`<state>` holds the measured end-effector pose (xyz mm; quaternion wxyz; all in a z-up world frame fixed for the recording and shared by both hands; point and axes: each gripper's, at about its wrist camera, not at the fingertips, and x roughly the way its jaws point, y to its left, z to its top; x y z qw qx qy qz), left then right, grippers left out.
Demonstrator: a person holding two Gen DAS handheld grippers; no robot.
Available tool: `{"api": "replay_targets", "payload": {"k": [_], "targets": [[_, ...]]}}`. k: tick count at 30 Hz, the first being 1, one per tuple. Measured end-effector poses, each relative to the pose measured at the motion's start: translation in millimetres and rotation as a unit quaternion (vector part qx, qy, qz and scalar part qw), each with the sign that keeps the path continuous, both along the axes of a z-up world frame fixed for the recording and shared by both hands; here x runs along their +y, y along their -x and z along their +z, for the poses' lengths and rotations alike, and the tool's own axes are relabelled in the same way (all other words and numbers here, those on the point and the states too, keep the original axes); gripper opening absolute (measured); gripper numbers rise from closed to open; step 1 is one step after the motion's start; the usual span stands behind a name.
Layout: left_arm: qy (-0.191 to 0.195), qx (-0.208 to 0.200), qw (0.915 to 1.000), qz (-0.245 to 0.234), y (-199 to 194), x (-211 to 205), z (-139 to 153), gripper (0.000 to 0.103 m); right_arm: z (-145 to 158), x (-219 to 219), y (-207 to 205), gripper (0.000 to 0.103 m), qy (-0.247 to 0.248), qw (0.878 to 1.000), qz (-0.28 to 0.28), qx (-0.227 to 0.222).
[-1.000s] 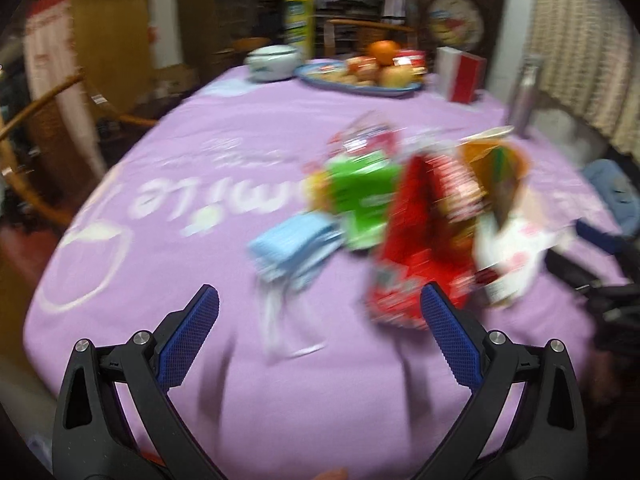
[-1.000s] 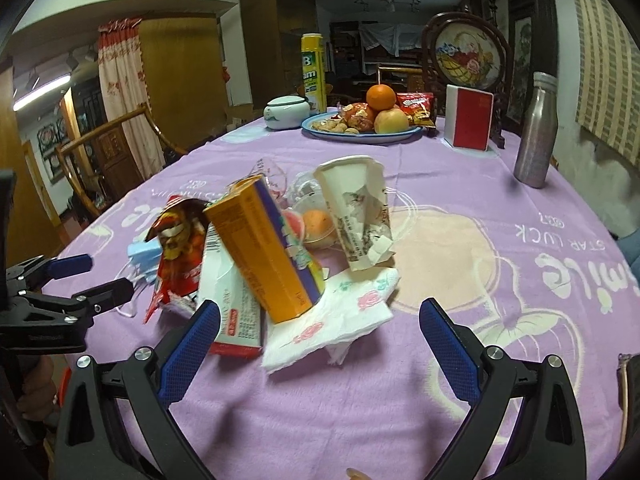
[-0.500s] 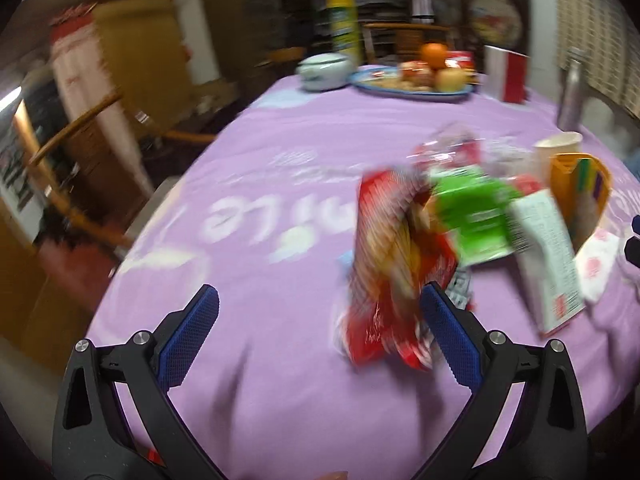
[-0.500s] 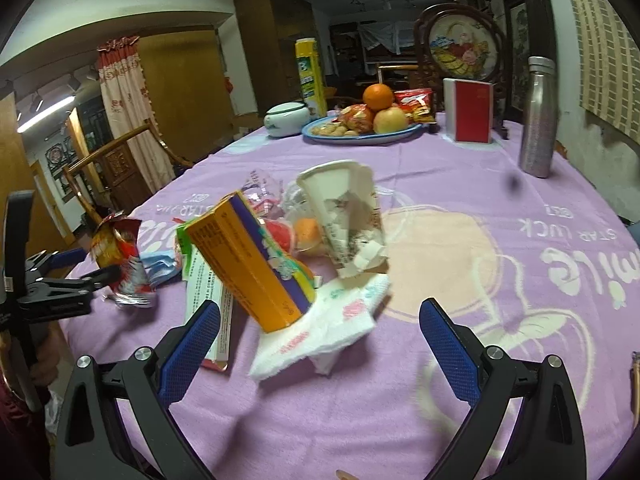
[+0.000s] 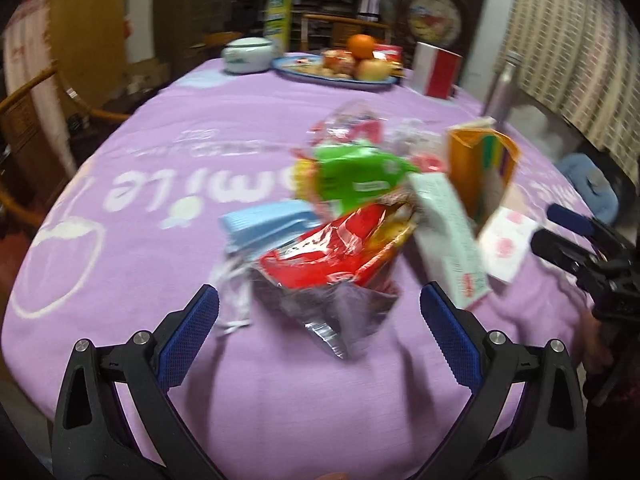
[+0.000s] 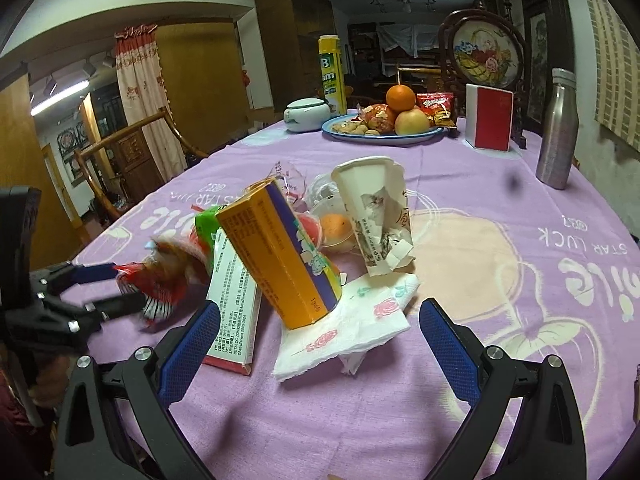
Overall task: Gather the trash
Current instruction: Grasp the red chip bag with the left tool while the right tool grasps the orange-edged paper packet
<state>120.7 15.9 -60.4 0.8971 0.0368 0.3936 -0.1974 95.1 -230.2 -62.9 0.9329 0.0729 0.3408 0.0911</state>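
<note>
Purple cloth with pale lettering covers the round worktop (image 6: 500, 208), the largest thing in both views. At its far end: a blue plate (image 6: 384, 134) of fruit and snacks, a yellow canister (image 6: 332, 74), a white lidded pot (image 6: 306, 114), a red-and-white box (image 6: 490, 120), a steel bottle (image 6: 556, 128).

Trash sits heaped near the middle of the worktop. Orange carton (image 6: 280, 256) leans tilted, its foot on a rose-printed white napkin (image 6: 348, 328). White flat box (image 6: 232, 304) lies against the carton's left side. Torn paper cup (image 6: 378, 216) stands upside down just behind the napkin; a clear tub holding something orange (image 6: 336, 228) sits between cup and carton. Green packet (image 5: 356, 176) and pale blue face mask (image 5: 264, 228) lie on the pile's left side, blurred.

Red snack wrapper (image 5: 340, 256) at the near left edge of the pile, blurred; silver lining shows at its lower end.

Left gripper (image 5: 319, 320): jaws wide apart, empty, the red wrapper between and just beyond the tips; contact cannot be told through the blur. Right gripper (image 6: 319, 330): jaws wide apart, empty, low over the cloth, napkin and carton foot between the tips.
</note>
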Motion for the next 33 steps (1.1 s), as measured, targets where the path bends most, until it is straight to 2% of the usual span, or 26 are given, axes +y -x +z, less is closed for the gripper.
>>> {"api": "replay_targets", "payload": {"k": [3,6,8,10,11,13,20,22,24,25,26,29,30,31,33], "targets": [[0.0,0.007,0.9999,-0.012,-11.0,-15.8,-2.8,0.096,-3.8,-5.7,-3.1,0.097,-0.014,1.0,-0.001,0.009],[0.017,0.023,0.9994,-0.019,-25.1,-22.4,-5.8,0.096,-4.0,-7.7,-5.5,0.097,-0.018,1.0,0.001,0.015],[0.028,0.041,0.9985,-0.021,-33.9,-24.6,-10.3,0.087,-3.2,-6.6,-5.3,0.097,-0.017,1.0,0.003,0.016],[0.04,0.05,0.9976,-0.027,-36.6,-25.3,-11.7,0.066,-1.4,-6.1,-6.8,0.097,-0.014,1.0,0.004,0.015],[0.045,0.05,0.9972,-0.032,-36.1,-25.0,-11.5,0.064,-0.5,-5.8,-8.7,0.097,-0.014,1.0,0.006,0.015],[0.059,0.047,0.9962,-0.043,-31.7,-23.6,-8.7,0.041,-0.2,-4.2,-12.8,0.097,-0.017,1.0,0.009,0.017],[0.082,0.005,0.9961,-0.032,-13.9,0.7,13.8,0.035,3.1,2.4,-33.6,0.097,-0.034,0.999,0.018,0.012],[0.085,-0.004,0.9959,-0.029,-10.4,7.1,18.9,0.035,3.4,0.8,-37.9,0.092,-0.046,0.999,0.014,0.009],[0.084,-0.01,0.9961,-0.026,-9.6,9.3,20.9,0.034,1.2,-0.6,-40.6,0.071,-0.055,0.998,0.016,0.014],[0.084,-0.013,0.996,-0.027,-8.7,8.9,21.5,0.034,-0.5,-0.2,-42.0,0.068,-0.058,0.998,0.018,0.019],[0.08,-0.015,0.9962,-0.029,-8.3,6.9,21.5,0.034,-3.4,0.1,-44.1,0.064,-0.061,0.998,0.02,0.026],[0.051,-0.029,0.9977,-0.033,-2.0,-4.9,19.5,0.045,-11.4,1.2,-44.5,0.053,-0.059,0.997,0.022,0.041],[0.045,-0.035,0.9977,-0.038,1.3,-8.0,20.1,0.058,-13.1,0.6,-43.5,0.052,-0.06,0.997,0.022,0.043],[0.041,-0.038,0.9977,-0.039,3.9,-10.0,19.9,0.077,-14.6,-0.2,-42.1,0.052,-0.063,0.997,0.023,0.044],[0.042,-0.04,0.9975,-0.041,9.4,-13.3,18.3,0.094,-16.0,-3.1,-39.4,0.052,-0.067,0.997,0.022,0.041]]}}
